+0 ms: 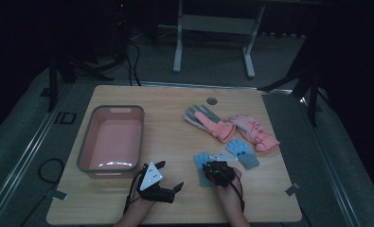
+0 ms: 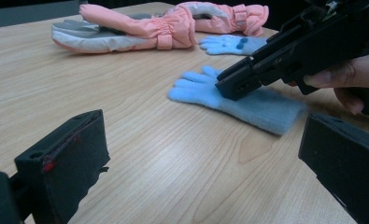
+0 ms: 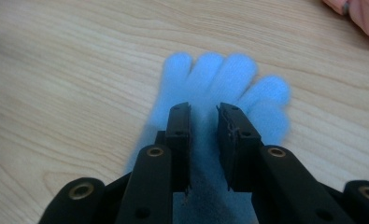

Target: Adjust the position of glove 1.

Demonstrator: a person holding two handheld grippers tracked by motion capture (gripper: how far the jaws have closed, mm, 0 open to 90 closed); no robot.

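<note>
1. As we look down from the high view, the right gripper (image 1: pixel 218 172) sits on a light blue glove (image 1: pixel 203 166) near the table's (image 1: pixel 175 142) front edge; the left gripper (image 1: pixel 158 182) waits at nine o'clock of it, farther off.
2. From the left gripper view, our jaws stand spread and empty; the glove (image 2: pixel 247 100) lies at one o'clock, fingers toward ten.
3. From the right gripper view, narrowly parted jaws straddle the glove (image 3: pixel 219 88); its long axis runs six to twelve, fingers at twelve.

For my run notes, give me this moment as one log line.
right gripper: slightly open over blue knit glove | left gripper: open, idle on table | pink bin: nothing inside
</note>
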